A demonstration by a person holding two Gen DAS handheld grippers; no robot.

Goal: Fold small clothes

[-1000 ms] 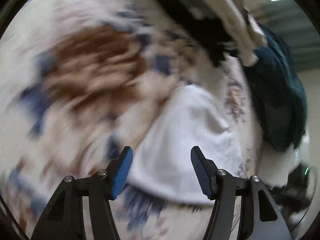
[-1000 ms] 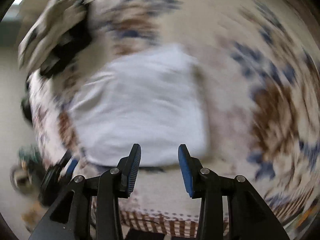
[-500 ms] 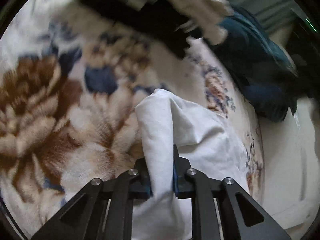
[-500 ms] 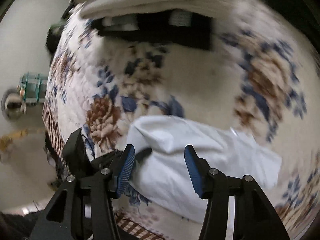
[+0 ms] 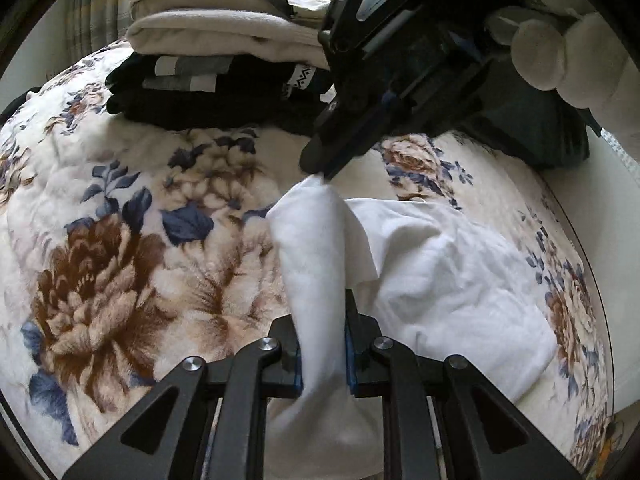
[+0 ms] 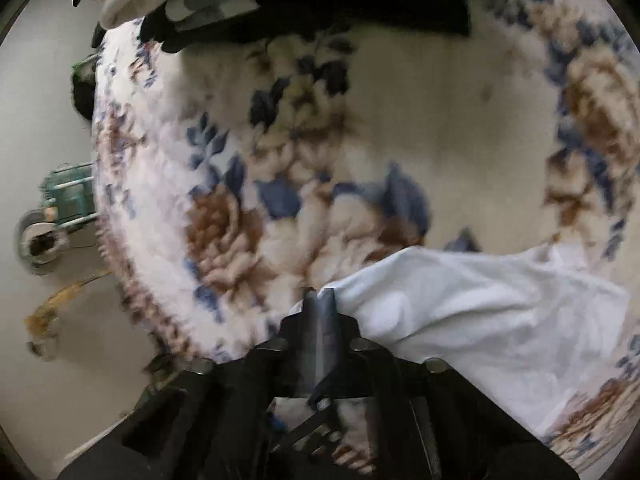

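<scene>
Since the frame half a second back, the right gripper (image 6: 318, 312) has closed: its jaws, then spread over the near edge of the white garment (image 5: 448, 272), now press together on a corner of it, and the cloth has been drawn up off the floral blanket (image 5: 120, 264). The left gripper (image 5: 322, 344) keeps the pinch it already had, with a thick fold of the white fabric running up between its jaws and spilling below them.

In the left wrist view, the blanket's brown flower lies left of the jaws. The pinched ridge of cloth rises straight ahead of them to the right gripper's tip (image 5: 320, 168), which holds the far corner. The rest of the garment lies slack to the right of the jaws, rumpled on the blanket. Beyond, a stack of folded clothes (image 5: 216, 52) sits at the far side of the bed.

In the right wrist view, the bed edge and floor lie left of the jaws, and the garment (image 6: 492, 312) trails off to their right.

The step in hand looks like lifting one edge, held at two points, to make a fold. The next move probably calls for carrying both held points together across the slack part to the right, keeping the edge taut, then laying it down before either pinch lets go.
</scene>
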